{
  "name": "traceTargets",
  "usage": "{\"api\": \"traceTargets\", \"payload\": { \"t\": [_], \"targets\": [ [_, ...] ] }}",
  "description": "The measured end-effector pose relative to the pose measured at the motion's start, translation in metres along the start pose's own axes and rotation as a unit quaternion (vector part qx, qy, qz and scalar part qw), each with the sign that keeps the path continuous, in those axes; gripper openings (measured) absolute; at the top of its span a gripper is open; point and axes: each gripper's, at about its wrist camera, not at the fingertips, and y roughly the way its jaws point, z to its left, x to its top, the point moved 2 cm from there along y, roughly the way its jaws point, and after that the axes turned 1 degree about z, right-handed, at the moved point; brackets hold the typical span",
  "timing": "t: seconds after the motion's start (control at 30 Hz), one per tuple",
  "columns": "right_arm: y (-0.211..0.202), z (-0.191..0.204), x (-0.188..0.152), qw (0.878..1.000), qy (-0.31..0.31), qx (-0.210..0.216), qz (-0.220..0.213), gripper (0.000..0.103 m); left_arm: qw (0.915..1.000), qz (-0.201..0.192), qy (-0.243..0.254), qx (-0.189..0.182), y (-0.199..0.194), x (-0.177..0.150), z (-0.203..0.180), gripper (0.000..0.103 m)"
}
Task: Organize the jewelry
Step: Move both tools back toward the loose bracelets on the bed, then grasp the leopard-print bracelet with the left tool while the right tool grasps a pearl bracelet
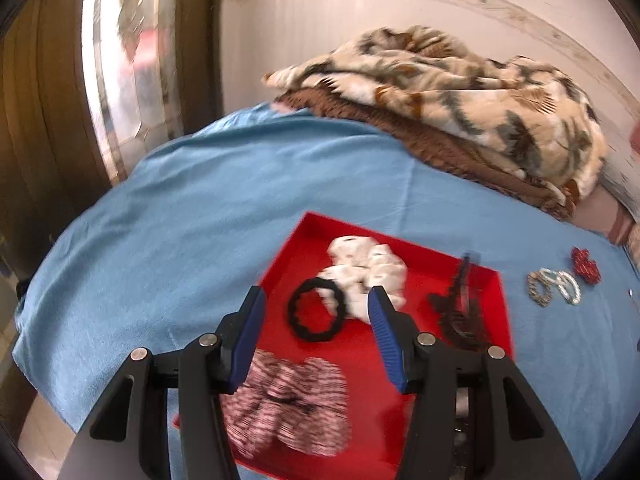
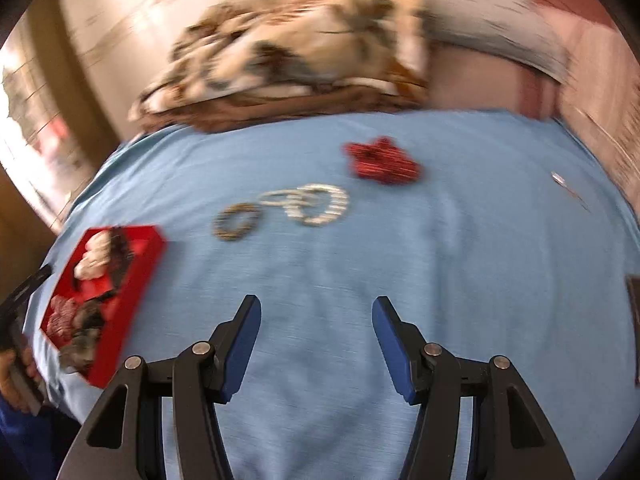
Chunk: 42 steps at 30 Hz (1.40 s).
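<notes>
Your left gripper [image 1: 316, 300] hangs over the red tray [image 1: 296, 236] with its jaws apart and nothing between the blue pads [image 1: 248, 344]. Below and just left of centre in that view lies a pink-and-white striped scrunchie [image 1: 288, 404] at the tray's near end. Past it sits a black wavy hair tie [image 1: 316, 310], touching a white scrunchie [image 1: 366, 270] behind it. Further right in the tray lies a dark, lacy hair clip [image 1: 456, 304]. The tray rests on a light blue cloth [image 1: 200, 208].

Right of the tray, on the bare cloth, a brownish beaded bracelet [image 1: 538, 290] lies just beside two overlapping pale beaded bracelets [image 1: 564, 286], and a red crocheted scrunchie [image 1: 586, 266] sits near them, a little further back. A patterned beige blanket [image 1: 460, 92] is heaped at the far side.

Your right gripper [image 2: 316, 308] is over open cloth, well apart from the tray, jaws spread and empty. Its view is motion-blurred. From there the bracelets lie ahead and to the left, the red scrunchie ahead. A small metallic item [image 2: 560, 180] lies far right; you cannot tell what it is.
</notes>
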Motion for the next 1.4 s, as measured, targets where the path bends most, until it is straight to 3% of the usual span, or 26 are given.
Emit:
{"api": "traceTargets", "payload": {
  "t": [0.07, 0.27, 0.43, 0.57, 0.77, 1.07, 1.27, 1.4],
  "targets": [
    [-0.003, -0.018, -0.001, 1.000, 0.010, -0.009, -0.002, 0.062, 0.9997, -0.006, 0.023, -0.006, -0.014, 0.001, -0.018, 0.052],
    [0.011, -0.040, 0.005, 1.000, 0.014, -0.012, -0.003, 0.062, 0.9944, -0.010, 0.072, -0.076, -0.062, 0.008, -0.092, 0.052],
    [0.036, -0.030, 0.013, 1.000, 0.007, 0.005, 0.001, 0.062, 0.9853, 0.019, 0.098, -0.139, -0.061, 0.010, -0.169, 0.053],
    [0.057, -0.020, 0.024, 1.000, -0.010, 0.015, 0.002, 0.062, 0.9805, 0.033, 0.122, -0.151, -0.039, 0.002, -0.224, 0.052],
    [0.095, -0.013, 0.047, 0.999, -0.026, 0.029, 0.015, 0.054, 0.9803, 0.084, 0.136, -0.116, 0.037, -0.008, -0.273, 0.052],
    [0.150, -0.004, 0.073, 0.998, -0.028, 0.036, 0.038, 0.049, 0.9824, 0.147, 0.097, -0.062, 0.137, 0.000, -0.277, 0.052],
    [0.165, 0.003, 0.081, 0.998, -0.038, 0.024, 0.035, 0.049, 0.9821, 0.160, 0.083, -0.056, 0.161, -0.003, -0.278, 0.052],
    [0.175, 0.014, 0.083, 0.997, -0.071, -0.020, 0.035, 0.038, 0.9850, 0.136, 0.099, -0.038, 0.159, -0.006, -0.287, 0.052]
  ]
}}
